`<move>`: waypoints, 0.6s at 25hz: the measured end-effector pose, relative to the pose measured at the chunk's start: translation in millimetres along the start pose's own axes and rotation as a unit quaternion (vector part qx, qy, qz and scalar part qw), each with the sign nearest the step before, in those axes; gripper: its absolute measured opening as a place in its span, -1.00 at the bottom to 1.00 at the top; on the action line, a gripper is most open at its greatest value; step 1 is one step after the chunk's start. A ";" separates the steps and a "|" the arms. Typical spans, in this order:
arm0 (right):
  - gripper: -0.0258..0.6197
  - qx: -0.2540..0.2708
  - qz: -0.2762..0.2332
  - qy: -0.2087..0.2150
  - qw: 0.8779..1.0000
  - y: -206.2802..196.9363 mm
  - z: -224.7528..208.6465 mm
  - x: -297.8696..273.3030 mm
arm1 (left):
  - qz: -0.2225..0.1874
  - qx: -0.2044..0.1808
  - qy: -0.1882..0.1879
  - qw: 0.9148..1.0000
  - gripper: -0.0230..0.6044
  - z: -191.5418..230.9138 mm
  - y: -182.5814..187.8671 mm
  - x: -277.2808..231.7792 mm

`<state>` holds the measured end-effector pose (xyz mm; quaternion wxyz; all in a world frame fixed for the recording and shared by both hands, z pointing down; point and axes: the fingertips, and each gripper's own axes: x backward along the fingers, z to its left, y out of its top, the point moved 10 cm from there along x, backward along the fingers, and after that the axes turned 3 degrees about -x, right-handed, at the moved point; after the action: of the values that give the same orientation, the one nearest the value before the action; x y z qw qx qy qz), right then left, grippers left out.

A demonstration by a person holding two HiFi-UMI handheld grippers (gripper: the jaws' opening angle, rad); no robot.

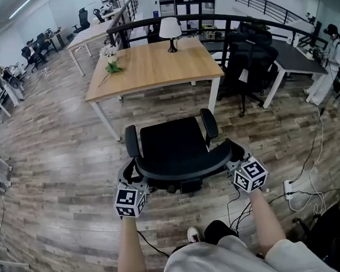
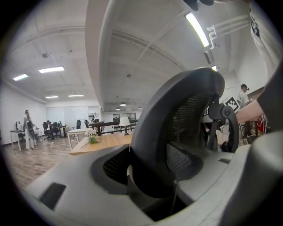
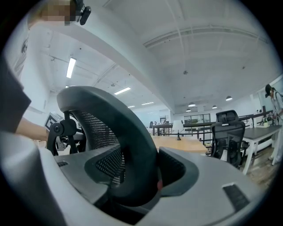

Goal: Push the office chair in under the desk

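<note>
A black mesh office chair (image 1: 173,141) stands on the wood floor, a little in front of the wooden desk (image 1: 154,67), seat toward the desk. Its curved backrest rim (image 1: 183,167) is nearest me. My left gripper (image 1: 133,176) is shut on the rim's left end and my right gripper (image 1: 236,158) on its right end. In the left gripper view the backrest (image 2: 177,114) fills the gap between the grey jaws of the left gripper (image 2: 150,181). The right gripper view shows the backrest (image 3: 115,119) wedged the same way in the right gripper (image 3: 137,181).
A lamp (image 1: 170,29) and a vase of flowers (image 1: 110,55) stand on the desk. Black chairs (image 1: 251,58) and a dark desk (image 1: 294,56) are at the right. Cables and a power strip (image 1: 288,188) lie on the floor. A person (image 1: 329,65) stands far right.
</note>
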<state>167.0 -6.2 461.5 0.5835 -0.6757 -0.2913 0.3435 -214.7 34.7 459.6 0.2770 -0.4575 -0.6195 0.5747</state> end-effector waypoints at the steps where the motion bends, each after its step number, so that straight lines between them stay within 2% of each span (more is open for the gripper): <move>1: -0.06 0.001 0.000 -0.002 1.000 0.4 0.3 -1.6 | 0.000 -0.001 0.000 1.000 -0.04 1.6 0.0 -1.3; 15: -0.07 0.009 -0.007 -0.007 1.000 2.2 -13.7 -39.0 | -0.005 -0.009 0.004 1.000 -0.04 28.6 -3.8 -34.8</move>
<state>154.8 -45.6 465.3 0.5898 -0.6660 -0.2968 0.3470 -225.6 -8.9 464.3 0.2781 -0.4592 -0.6255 0.5662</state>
